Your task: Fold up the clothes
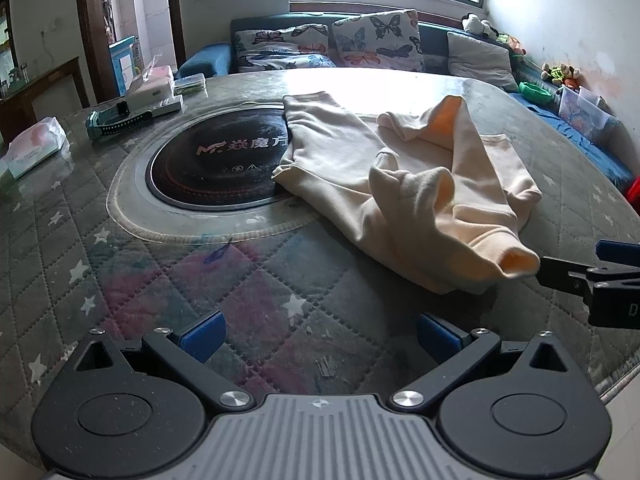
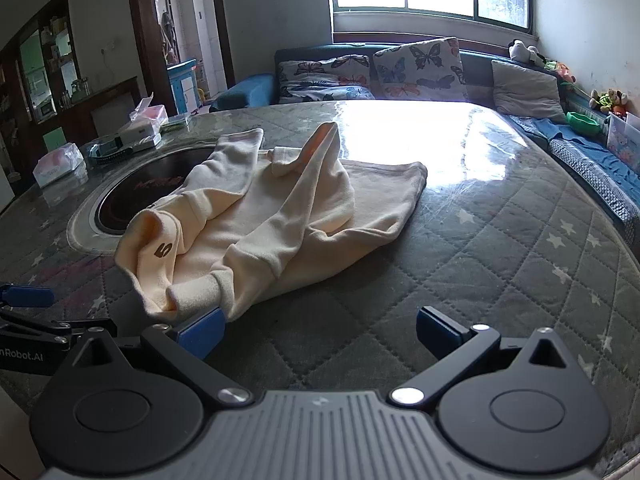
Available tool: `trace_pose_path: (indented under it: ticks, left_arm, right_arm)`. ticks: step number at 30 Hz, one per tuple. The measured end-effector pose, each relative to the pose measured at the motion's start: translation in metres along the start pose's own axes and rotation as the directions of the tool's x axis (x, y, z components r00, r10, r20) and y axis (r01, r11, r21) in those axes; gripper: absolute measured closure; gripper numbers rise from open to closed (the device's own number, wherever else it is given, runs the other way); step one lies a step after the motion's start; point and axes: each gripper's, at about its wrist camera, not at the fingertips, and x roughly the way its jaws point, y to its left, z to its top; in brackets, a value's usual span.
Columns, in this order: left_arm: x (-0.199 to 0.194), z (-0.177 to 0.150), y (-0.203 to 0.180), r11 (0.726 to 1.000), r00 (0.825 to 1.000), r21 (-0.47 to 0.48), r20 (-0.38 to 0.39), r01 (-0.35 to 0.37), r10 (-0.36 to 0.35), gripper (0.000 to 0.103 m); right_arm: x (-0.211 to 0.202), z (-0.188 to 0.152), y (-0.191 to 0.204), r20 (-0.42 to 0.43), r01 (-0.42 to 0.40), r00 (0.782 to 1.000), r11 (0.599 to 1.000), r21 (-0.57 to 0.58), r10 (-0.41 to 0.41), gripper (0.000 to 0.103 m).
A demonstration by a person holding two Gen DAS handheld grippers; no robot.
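A cream sweatshirt point(image 1: 404, 184) lies crumpled on the round quilted table point(image 1: 248, 280), with one sleeve cuff point(image 1: 516, 262) pointing at the near right edge. In the right wrist view the sweatshirt point(image 2: 280, 216) shows a brown mark on a fold. My left gripper point(image 1: 318, 338) is open and empty, low over the table, left of and nearer than the garment. My right gripper point(image 2: 320, 334) is open and empty, just in front of the garment's near edge; its left finger point(image 2: 202, 334) is next to the cloth. The right gripper also shows at the right edge of the left wrist view point(image 1: 600, 280).
A round black induction hob point(image 1: 216, 160) is set in the table, partly under the garment. Tissue packs point(image 1: 34, 150), a white box point(image 1: 154, 94) and a watch-like strap point(image 1: 116, 120) lie at the far left. A sofa with butterfly cushions point(image 1: 376, 42) stands behind the table.
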Motion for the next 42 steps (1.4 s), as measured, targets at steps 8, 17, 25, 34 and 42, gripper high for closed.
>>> trace_pose_path:
  ticks: [8,17,25,34,42]
  left_arm:
    - [-0.003,-0.005,-0.001,1.000,1.000,-0.001,-0.007,-0.001,0.001,0.000]
    - [-0.005,-0.009,-0.003,1.000,1.000,-0.004,-0.014,0.006,-0.006,0.000]
    - [-0.002,-0.010,-0.009,1.000,0.999,0.015,-0.034,0.006,-0.006,0.000]
    - [0.001,-0.007,-0.012,1.000,0.999,0.025,-0.044,0.015,-0.014,0.000]
    - [0.004,-0.003,-0.011,0.999,0.999,0.028,-0.049,0.017,-0.015,0.000]
  right_arm:
    - [-0.002,-0.003,0.005,-0.023,-0.004,1.000,1.000,-0.019,0.004,0.000]
    - [-0.004,-0.008,0.012,-0.045,0.000,0.999,0.999,-0.043,-0.002,0.000]
    - [-0.004,-0.010,0.014,-0.054,0.007,0.998,0.998,-0.059,-0.010,0.000]
    - [-0.001,-0.009,0.016,-0.060,0.005,0.998,0.997,-0.074,-0.010,0.000]
    - [0.003,-0.006,0.017,-0.061,0.003,0.998,0.997,-0.079,-0.008,0.000]
